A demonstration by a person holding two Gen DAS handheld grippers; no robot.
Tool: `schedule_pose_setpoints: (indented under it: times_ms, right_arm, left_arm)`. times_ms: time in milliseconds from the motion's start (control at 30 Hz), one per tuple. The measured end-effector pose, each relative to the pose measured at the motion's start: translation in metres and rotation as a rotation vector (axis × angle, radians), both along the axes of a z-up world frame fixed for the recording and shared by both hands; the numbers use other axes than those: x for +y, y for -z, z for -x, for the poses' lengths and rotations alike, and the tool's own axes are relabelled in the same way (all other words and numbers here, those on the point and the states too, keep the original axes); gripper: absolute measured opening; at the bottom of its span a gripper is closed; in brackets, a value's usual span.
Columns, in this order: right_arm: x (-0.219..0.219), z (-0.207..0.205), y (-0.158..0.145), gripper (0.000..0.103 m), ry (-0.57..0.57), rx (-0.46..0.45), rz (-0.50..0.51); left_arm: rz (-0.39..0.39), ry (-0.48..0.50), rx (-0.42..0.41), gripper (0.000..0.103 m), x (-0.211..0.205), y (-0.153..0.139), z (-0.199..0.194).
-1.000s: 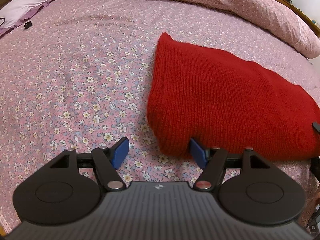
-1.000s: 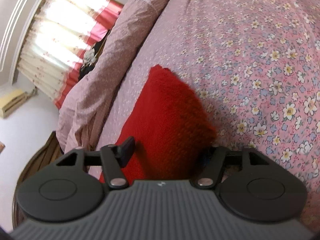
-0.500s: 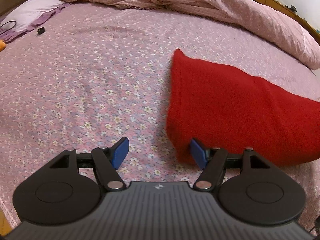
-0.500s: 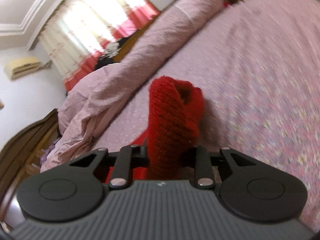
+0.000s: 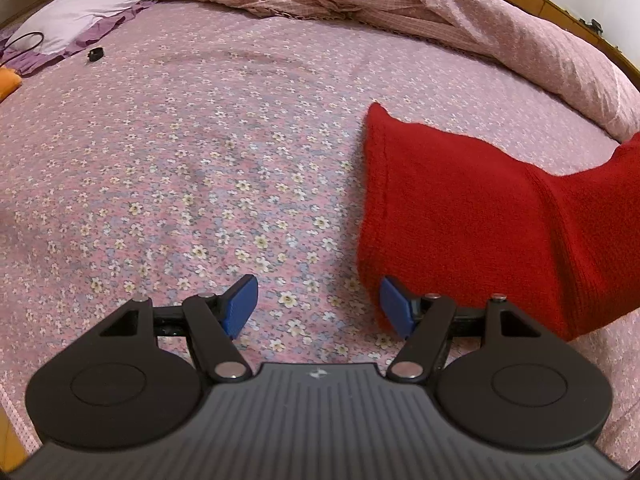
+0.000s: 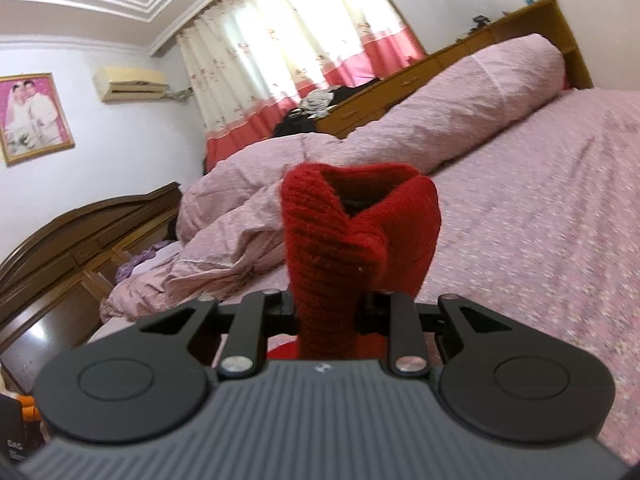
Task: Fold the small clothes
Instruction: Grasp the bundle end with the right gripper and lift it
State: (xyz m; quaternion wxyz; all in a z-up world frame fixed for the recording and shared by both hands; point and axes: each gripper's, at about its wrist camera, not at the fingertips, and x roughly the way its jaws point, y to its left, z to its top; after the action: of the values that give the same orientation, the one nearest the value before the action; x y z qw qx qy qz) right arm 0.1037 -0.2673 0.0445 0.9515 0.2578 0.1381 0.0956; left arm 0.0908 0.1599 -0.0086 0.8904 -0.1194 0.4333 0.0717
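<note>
In the left wrist view, the left gripper hovers low over the bed with its blue-padded jaws spread wide and nothing between them; the right-hand pad sits just beside the near corner of the red knitted garment. That garment lies flat on the flowered sheet toward the right, while its far right end rises off the bed and out of frame. It looks like thick, soft, floppy wool that will drape and stretch rather than keep an edge, light enough to lift by one corner; a hem corner or the ribbed edge seems the sensible place to pinch. A rumpled pink quilt lies along the far side and a pale pillow at the far left. In the right wrist view, the right gripper has its jaws clamped on a bunched end of the red knit, held up above the bed. Behind are curtains, a wall air conditioner and a framed photograph.
</note>
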Motion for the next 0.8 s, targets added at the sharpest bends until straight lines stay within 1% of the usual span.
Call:
schedule_pose_setpoints:
  times_ms: [233, 500, 633, 800]
  right_arm:
    - [0.025, -0.01, -0.014, 0.026, -0.06, -0.026, 0.039]
    - [0.069, -0.019, -0.024, 0.026, -0.163, -0.046, 0.123]
    - [0.094, -0.024, -0.02, 0.026, -0.227, -0.03, 0.154]
    - [0.126, -0.027, 0.0, 0.025, -0.325, 0.035, 0.198]
  left_arm:
    - [0.003, -0.039, -0.003, 0.073, 0.014, -0.001, 0.002]
    - [0.007, -0.064, -0.009, 0.073, 0.028, -0.002, 0.008]
    - [0.012, -0.076, -0.006, 0.073, 0.033, 0.0, 0.01]
    - [0.023, -0.089, -0.001, 0.073, 0.04, 0.004, 0.013]
